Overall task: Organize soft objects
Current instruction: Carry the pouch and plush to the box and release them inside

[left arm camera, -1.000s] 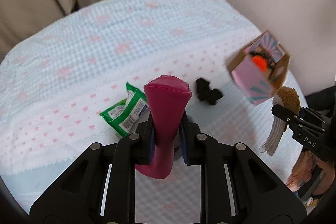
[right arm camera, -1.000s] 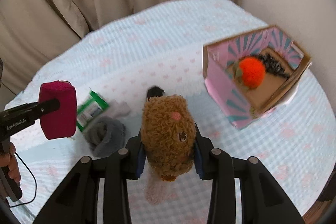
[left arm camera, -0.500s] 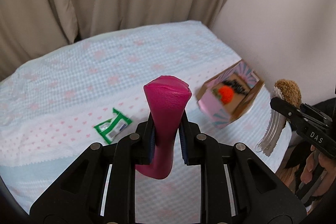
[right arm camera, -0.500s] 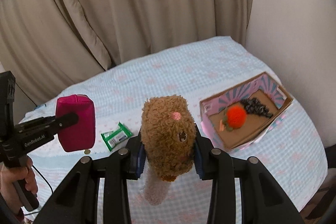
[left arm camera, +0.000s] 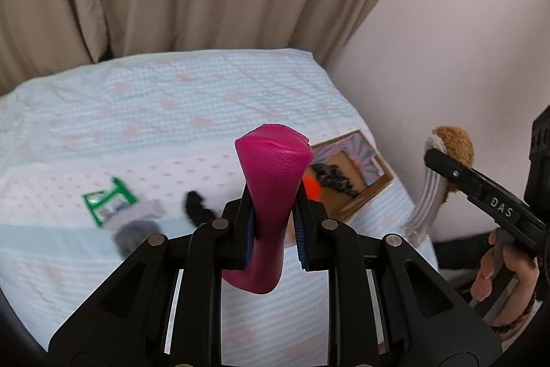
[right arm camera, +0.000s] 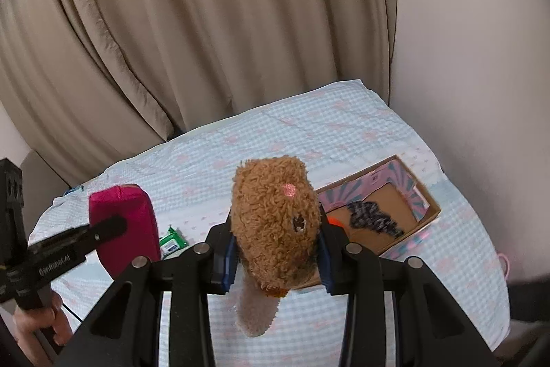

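My left gripper (left arm camera: 273, 222) is shut on a magenta soft pouch (left arm camera: 270, 184) and holds it high above the bed; the pouch also shows in the right wrist view (right arm camera: 125, 226). My right gripper (right arm camera: 275, 250) is shut on a brown plush toy (right arm camera: 275, 222), seen from the left wrist view (left arm camera: 450, 150) at the right. A pink cardboard box (right arm camera: 422, 195) on the bed holds an orange pompom (left arm camera: 311, 188) and a dark knitted piece (right arm camera: 371, 219).
On the blue-and-pink bedspread (left arm camera: 154, 112) lie a green wipes packet (left arm camera: 106, 202), a grey soft item (left arm camera: 132, 229) and a small black item (left arm camera: 197, 208). Beige curtains (right arm camera: 206, 23) hang behind the bed. A wall (left arm camera: 464, 40) is at the right.
Both grippers have risen well above the bed with their loads. The bed and box look smaller and farther. The grips have not changed.
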Demonstrator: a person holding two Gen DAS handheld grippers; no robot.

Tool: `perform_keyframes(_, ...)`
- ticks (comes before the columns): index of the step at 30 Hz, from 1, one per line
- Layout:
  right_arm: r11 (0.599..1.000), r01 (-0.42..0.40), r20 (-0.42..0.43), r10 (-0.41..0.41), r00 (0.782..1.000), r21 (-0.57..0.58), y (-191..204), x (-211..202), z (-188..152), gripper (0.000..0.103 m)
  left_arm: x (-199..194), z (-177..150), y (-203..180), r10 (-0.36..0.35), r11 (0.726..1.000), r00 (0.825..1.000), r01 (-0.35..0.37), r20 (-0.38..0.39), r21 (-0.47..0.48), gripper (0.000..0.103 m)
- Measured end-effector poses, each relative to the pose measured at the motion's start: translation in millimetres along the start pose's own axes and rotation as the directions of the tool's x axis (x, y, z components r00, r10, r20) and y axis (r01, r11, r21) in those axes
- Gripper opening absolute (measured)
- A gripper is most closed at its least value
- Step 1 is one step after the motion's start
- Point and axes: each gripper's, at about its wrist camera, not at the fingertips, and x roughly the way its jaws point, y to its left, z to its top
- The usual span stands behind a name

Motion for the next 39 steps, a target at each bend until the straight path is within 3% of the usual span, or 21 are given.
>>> perform_keyframes(8, 0.999, -0.036, -0.053, 0.034, 0.998, -0.026, -81.8, 39.7, 29.7, 0.035, 84.7, 8.2, -65.6, 0.003, 0.998, 0.998, -0.007, -0.062, -0.068, 0.017)
perform_keyframes(20, 0.998, -0.045, -0.194, 0.053, 0.98, 0.043, -181.4, 148.1, 32.9, 0.035, 224.8, 13.3, -109.4, 0.002, 0.997, 0.975, -0.02, -0.223, -0.078, 0.017)
perform_keyframes(28, 0.999, -0.027, -0.309, 0.038, 0.95, 0.037, -214.8, 208.9, 18.9, 0.035, 302.9, -6.8, -130.8, 0.014, 0.999, 0.939, -0.023, -0.343, -0.023, 0.017)
perform_keyframes(35, 0.999, -0.036, -0.361, 0.038, 0.932, 0.012, -226.2, 243.1, 11.0, 0.035, 328.5, -24.1, -132.4, 0.039, 0.999, 0.917, -0.037, -0.397, 0.013, 0.017)
perform_keyframes(36, 0.999, -0.032, -0.366, 0.035, 0.93, 0.013, -227.6, 246.1, 10.1, 0.035, 328.3, -25.5, -133.2, 0.038, 0.999, 0.919, -0.034, -0.393, 0.018, 0.019)
perform_keyframes(38, 1.0, -0.015, -0.387, 0.022, 0.922, 0.021, -230.5, 252.7, 9.5, 0.042, 327.6, -26.6, -134.3, 0.053, 0.999, 0.917, -0.045, -0.395, 0.03, 0.037)
perform_keyframes(39, 0.999, -0.01, -0.396, 0.023, 0.918, 0.034, -232.5, 255.5, 9.2, 0.047, 325.3, -26.1, -134.3, 0.067, 0.998, 0.916, -0.057, -0.396, 0.037, 0.082)
